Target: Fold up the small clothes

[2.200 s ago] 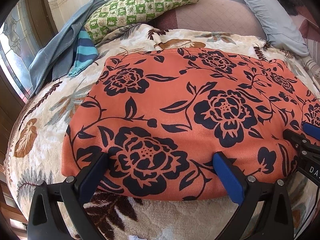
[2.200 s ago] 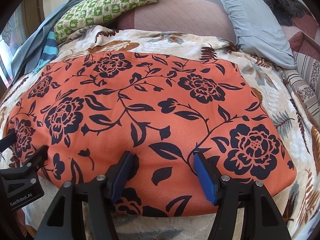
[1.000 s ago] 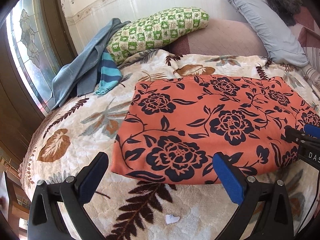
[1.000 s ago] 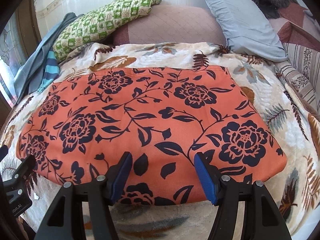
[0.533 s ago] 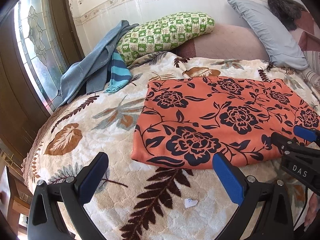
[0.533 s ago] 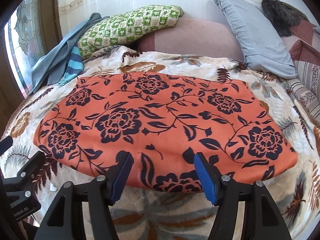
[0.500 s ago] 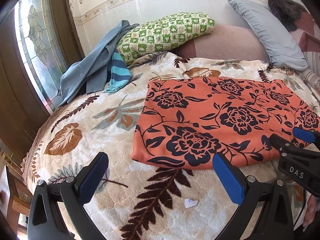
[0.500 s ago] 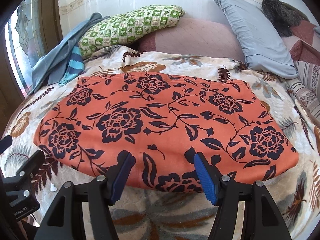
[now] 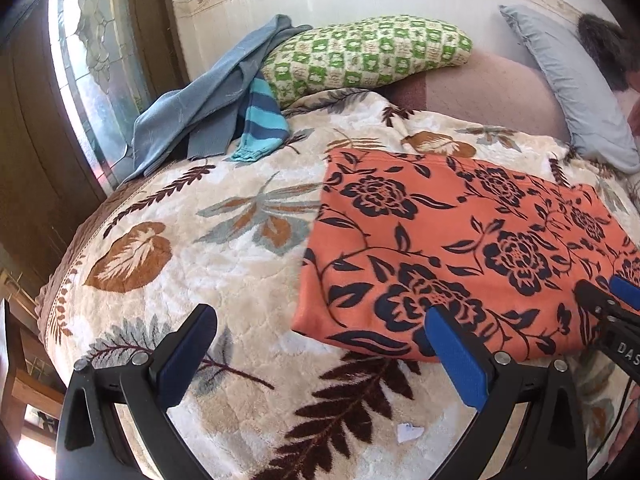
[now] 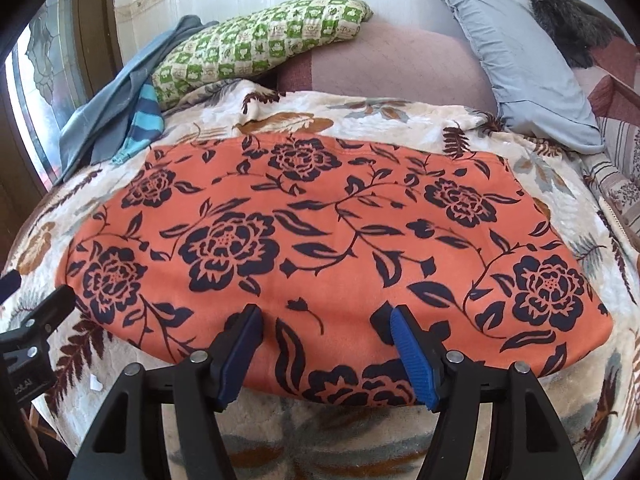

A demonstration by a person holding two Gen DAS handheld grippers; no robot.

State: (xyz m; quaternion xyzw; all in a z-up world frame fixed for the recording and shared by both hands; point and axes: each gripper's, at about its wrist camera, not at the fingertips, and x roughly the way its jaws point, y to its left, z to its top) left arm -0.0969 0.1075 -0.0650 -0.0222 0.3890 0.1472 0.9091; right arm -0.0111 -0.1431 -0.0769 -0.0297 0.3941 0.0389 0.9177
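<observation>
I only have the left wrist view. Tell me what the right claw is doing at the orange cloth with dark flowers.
Observer: The right claw is open, and its blue-padded fingers sit over the near edge of the orange floral cloth, about mid-length.
Operator: Report the cloth's right end; it is cut off here.
Observer: It lies flat on the cream leaf-patterned fleece blanket, with no corner turned up.
Operator: Say what lies past that end.
Observer: A striped beige fabric lies along the bed's right side.
</observation>
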